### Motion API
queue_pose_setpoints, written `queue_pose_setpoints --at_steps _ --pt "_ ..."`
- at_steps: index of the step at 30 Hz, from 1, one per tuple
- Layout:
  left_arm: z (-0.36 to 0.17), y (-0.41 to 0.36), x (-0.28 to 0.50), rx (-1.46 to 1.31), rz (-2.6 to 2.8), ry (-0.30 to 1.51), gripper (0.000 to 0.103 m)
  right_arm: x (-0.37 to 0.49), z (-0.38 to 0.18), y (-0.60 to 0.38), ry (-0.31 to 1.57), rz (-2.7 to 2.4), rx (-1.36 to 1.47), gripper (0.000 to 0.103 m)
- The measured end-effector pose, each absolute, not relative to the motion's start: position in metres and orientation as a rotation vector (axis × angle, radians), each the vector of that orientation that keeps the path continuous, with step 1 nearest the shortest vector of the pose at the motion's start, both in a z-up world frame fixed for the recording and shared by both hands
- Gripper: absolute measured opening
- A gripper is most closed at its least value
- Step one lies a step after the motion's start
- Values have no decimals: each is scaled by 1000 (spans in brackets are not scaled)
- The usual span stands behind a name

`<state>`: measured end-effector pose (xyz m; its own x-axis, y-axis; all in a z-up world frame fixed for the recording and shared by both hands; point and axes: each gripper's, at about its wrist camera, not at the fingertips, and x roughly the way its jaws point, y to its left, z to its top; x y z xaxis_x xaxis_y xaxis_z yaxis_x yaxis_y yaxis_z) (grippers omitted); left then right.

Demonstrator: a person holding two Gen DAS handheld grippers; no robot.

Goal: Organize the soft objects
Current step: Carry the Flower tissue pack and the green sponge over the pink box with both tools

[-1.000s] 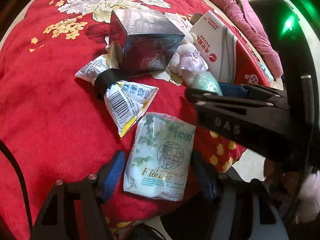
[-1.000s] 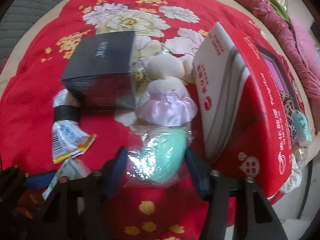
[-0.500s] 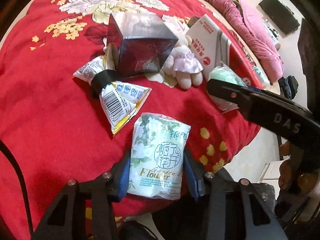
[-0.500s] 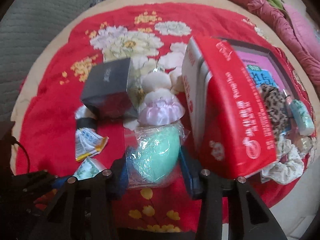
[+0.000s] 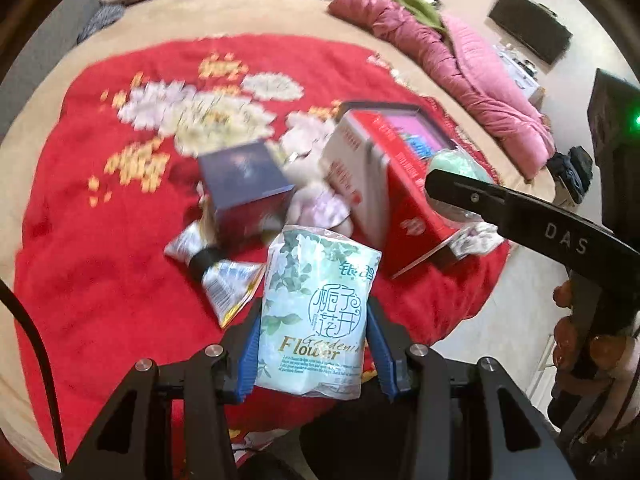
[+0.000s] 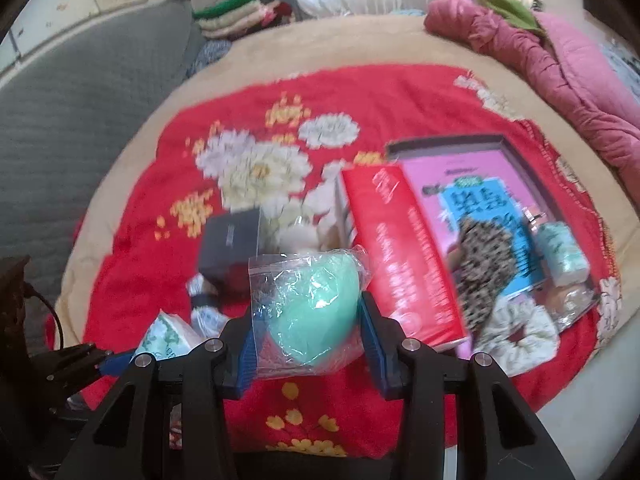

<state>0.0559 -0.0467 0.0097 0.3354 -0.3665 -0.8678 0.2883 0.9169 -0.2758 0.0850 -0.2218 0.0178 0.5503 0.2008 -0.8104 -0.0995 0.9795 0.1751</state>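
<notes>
Left gripper (image 5: 312,344) clamps tissue pack (image 5: 316,312), lifted over near edge of red cloth (image 5: 92,264) | right gripper (image 6: 306,336) clamps bagged green sponge (image 6: 312,308), lifted left of red box (image 6: 404,256)

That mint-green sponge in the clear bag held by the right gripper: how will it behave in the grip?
Probably squashy: the green sponge looks like rounded foam between the right gripper pads. Its loose crinkled plastic bag may slide against it, so it could slip. It seems light.
</notes>
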Motion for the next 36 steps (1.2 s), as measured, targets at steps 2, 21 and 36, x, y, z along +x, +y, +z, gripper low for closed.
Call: queue_pose_setpoints --at_steps 2,21,36 --pt "21 -58 58 -52 -430 1133 48 84 27 -231 958 172 122 46" --pt "102 -154 86 17 -534 1016 48 57 103 -329 800 38 155 46" --pt "122 -219 99 92 -598 983 48 49 129 -391 749 -36 182 46"
